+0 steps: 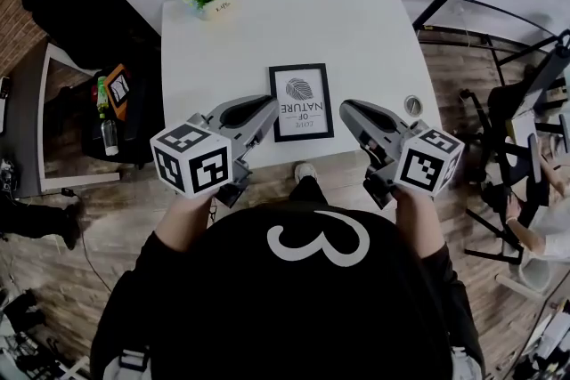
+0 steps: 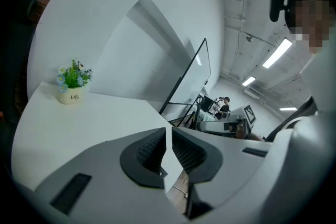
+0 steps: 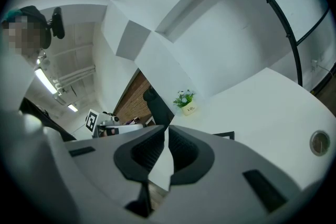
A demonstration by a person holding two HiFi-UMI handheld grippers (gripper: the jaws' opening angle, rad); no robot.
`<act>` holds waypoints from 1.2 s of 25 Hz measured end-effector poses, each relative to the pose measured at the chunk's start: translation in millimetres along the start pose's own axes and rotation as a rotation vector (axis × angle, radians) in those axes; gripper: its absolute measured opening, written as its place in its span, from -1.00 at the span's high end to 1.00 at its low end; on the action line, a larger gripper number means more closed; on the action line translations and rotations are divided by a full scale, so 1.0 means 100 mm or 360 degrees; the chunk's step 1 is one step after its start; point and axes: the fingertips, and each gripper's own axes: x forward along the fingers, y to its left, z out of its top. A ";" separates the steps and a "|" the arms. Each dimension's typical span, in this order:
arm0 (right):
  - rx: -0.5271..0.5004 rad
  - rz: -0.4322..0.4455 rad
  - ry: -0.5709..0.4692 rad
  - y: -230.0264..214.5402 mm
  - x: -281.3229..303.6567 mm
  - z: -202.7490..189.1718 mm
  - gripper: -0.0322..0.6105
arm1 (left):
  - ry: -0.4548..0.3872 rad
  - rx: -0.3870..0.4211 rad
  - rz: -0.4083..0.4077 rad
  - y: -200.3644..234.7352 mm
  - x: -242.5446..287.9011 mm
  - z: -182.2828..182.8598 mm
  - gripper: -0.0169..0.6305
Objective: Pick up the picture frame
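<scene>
Light: bright, even; ceiling strip lights (image 2: 277, 53) overhead.
Shadows: soft on white counter (image 1: 356, 40).
Distortion: strong fisheye, dark corners.
Focus: near fingers (image 2: 152, 150) soft.

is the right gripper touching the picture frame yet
Apart. The head view shows bare white table between the right gripper and the picture frame; the right gripper view shows its jaws together on nothing.

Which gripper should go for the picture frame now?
Left, narrowly. In the head view the left gripper sits at the left edge of the picture frame; the right gripper has a strip of white table before the right edge. Both are shut and empty, so either must open first.
</scene>
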 end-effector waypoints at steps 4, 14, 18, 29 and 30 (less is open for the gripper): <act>0.0033 0.0024 0.0031 -0.10 0.06 -0.03 0.82 | 0.0025 -0.0030 0.0030 0.10 0.06 -0.06 0.87; 0.0154 -0.0048 0.0127 -0.54 0.25 -0.21 0.81 | 0.0123 -0.0138 0.0119 0.46 0.23 -0.31 0.67; 0.0173 -0.0101 0.0185 -0.70 0.32 -0.32 0.81 | 0.0172 -0.0143 0.0178 0.63 0.30 -0.44 0.67; 0.0171 -0.0215 0.0349 -1.13 0.48 -0.62 0.52 | 0.0278 -0.0255 0.0261 0.93 0.50 -0.73 0.63; 0.0159 -0.0233 0.0363 -1.17 0.49 -0.64 0.52 | 0.0289 -0.0262 0.0268 0.95 0.52 -0.75 0.63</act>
